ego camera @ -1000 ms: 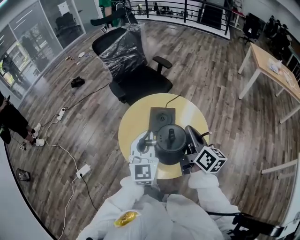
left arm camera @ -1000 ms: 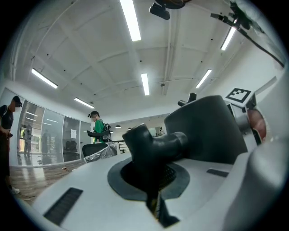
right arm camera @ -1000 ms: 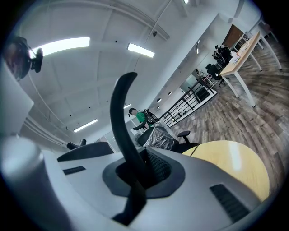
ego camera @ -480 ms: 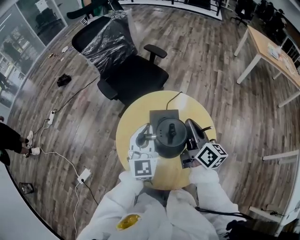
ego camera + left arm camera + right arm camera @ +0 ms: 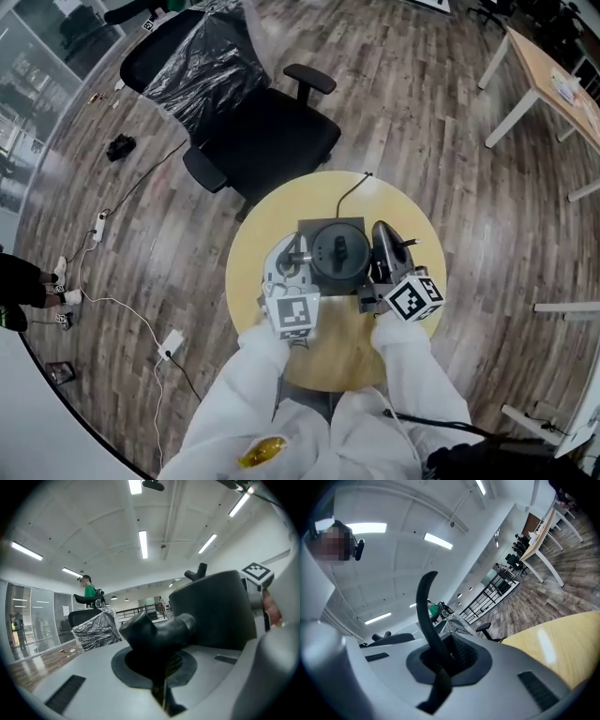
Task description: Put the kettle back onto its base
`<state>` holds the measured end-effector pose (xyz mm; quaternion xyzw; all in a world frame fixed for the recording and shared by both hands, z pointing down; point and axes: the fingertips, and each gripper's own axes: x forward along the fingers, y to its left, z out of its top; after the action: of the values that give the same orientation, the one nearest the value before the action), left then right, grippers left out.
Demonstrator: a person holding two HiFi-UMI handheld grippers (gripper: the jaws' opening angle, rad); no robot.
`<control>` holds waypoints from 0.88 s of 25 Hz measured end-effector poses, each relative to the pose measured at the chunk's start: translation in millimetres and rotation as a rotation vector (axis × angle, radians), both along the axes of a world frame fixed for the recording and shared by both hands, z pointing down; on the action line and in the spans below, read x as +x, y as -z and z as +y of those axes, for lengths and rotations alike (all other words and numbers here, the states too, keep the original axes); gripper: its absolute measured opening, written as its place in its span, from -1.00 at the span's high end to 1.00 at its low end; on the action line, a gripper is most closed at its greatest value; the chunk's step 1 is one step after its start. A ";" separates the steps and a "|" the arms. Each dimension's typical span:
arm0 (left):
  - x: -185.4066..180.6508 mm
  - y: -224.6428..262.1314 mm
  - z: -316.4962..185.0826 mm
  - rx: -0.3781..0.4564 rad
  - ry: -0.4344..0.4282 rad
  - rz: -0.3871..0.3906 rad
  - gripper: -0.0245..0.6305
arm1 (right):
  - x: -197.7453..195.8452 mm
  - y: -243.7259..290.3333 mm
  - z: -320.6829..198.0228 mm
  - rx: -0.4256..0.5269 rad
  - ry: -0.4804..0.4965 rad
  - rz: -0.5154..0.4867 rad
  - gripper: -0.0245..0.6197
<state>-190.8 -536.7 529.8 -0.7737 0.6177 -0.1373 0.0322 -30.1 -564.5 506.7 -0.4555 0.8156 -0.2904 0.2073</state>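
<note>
2 tools on this one, and both are clamped tight on the kettle (image 5: 339, 255), 1 from each side. The left tool (image 5: 161, 667) has its jaws closed on a chunky black nub that sticks out of the kettle's side. It looks like the spout, but I can't say for sure. The black kettle body fills the space just right of that tool. The right tool (image 5: 440, 663) is pinched shut on the thin curved black handle (image 5: 425, 616), which arcs up out of its jaws, with the kettle body off to its left. From the head view the kettle sits between the 2 tools and a bit ahead of their marker cubes, lid knob facing up, right over the dark square base (image 5: 323, 225). You only see the far edge and corners of the base poking out past the kettle. I can't tell whether the kettle is actually seated on it or just hanging above it. The base's cord (image 5: 349, 194) runs away from the tools toward the far edge of the round yellow table (image 5: 272, 225). Beyond the table, ahead and to the left of the left tool, there's a black office chair (image 5: 253, 122) with plastic wrap over its back. The floor is wood planks, and a white power strip (image 5: 169, 342) lies out left of the left tool.
</note>
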 end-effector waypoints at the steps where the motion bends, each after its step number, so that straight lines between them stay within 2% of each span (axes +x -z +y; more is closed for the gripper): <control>1: -1.6 -8.7 -4.8 -0.031 0.008 -0.017 0.93 | -0.1 -5.2 -4.2 0.005 -0.010 0.002 0.89; 3: -6.3 -23.9 -12.1 -0.092 0.039 -0.035 0.93 | -0.7 -16.0 -10.1 0.002 -0.029 0.004 0.89; 5: -10.3 -32.2 -14.9 -0.108 0.067 -0.025 0.91 | -0.9 -23.8 -11.9 0.008 -0.038 -0.003 0.89; 10: -13.7 -35.1 -14.1 -0.096 0.125 0.045 0.73 | -0.4 -26.8 -20.3 0.042 -0.035 -0.014 0.89; 15: -24.6 -32.2 8.6 -0.041 0.218 0.054 0.65 | -5.9 -30.2 -23.4 0.053 -0.011 -0.036 0.89; 18: -22.4 -33.4 29.3 -0.030 0.211 0.073 0.62 | -0.8 -33.9 -26.3 0.035 -0.043 -0.075 0.89; 22: -19.3 -34.5 51.4 -0.054 0.194 0.147 0.62 | -6.1 -29.6 -24.4 0.062 0.018 -0.097 0.89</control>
<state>-210.2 -485.2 564.3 -0.7189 0.6863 -0.0992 -0.0476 -36.2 -588.9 536.3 -0.4271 0.8172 -0.2885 0.2581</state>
